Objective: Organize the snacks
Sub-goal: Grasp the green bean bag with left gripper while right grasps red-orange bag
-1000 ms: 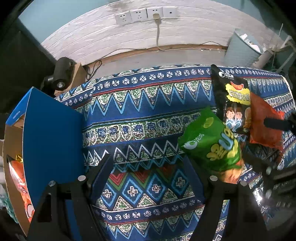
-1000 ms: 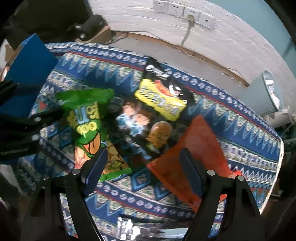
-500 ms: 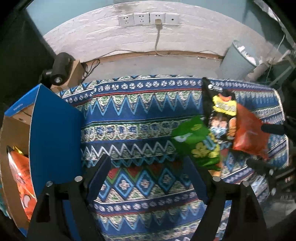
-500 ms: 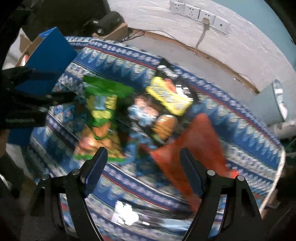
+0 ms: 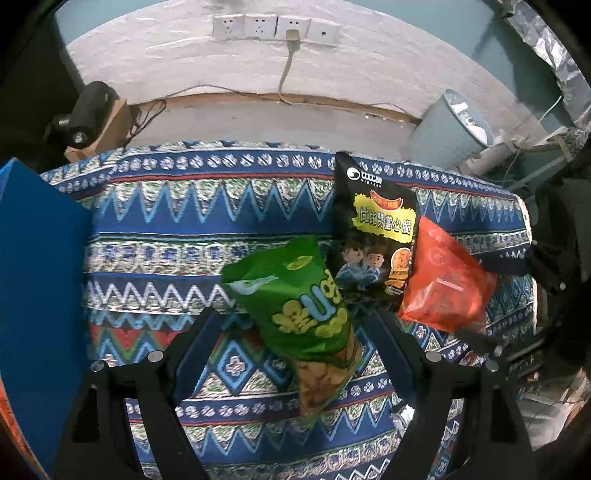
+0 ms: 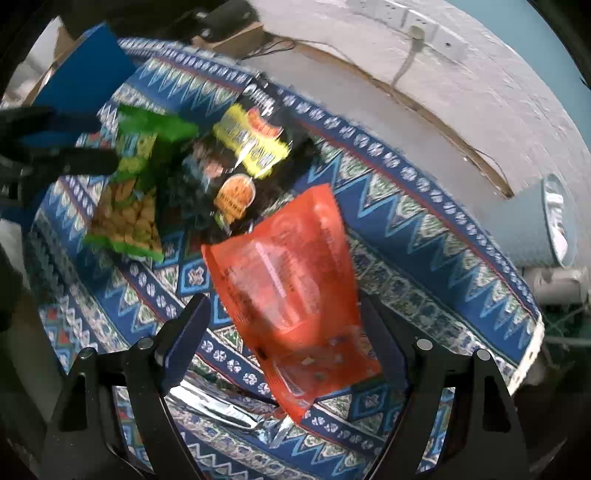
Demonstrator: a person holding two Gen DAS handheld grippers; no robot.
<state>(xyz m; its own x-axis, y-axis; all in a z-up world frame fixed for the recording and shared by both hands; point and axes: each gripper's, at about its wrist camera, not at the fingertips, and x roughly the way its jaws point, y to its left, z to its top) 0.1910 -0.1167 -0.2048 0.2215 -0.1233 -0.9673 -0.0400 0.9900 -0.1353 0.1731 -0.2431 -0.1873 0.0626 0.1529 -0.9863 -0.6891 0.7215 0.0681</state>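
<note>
3 snack bags lie side by side on the patterned cloth (image 5: 192, 206): a green bag (image 5: 306, 314) with yellow lettering, a black bag (image 5: 373, 229) printed "比比赞皇心脆", and an orange bag (image 6: 291, 280) whose print is unreadable. The left gripper (image 5: 295, 339) has wide jaws straddling the green bag without contact. The right gripper (image 6: 284, 325) has jaws opening either side of the orange bag. The blue box (image 5: 40, 280) stands left.

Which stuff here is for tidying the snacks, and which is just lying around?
For the job:
green snack bag
black snack bag
red snack bag
blue box
left gripper
right gripper

Just lying about:
grey bin
wall sockets
patterned cloth
</note>
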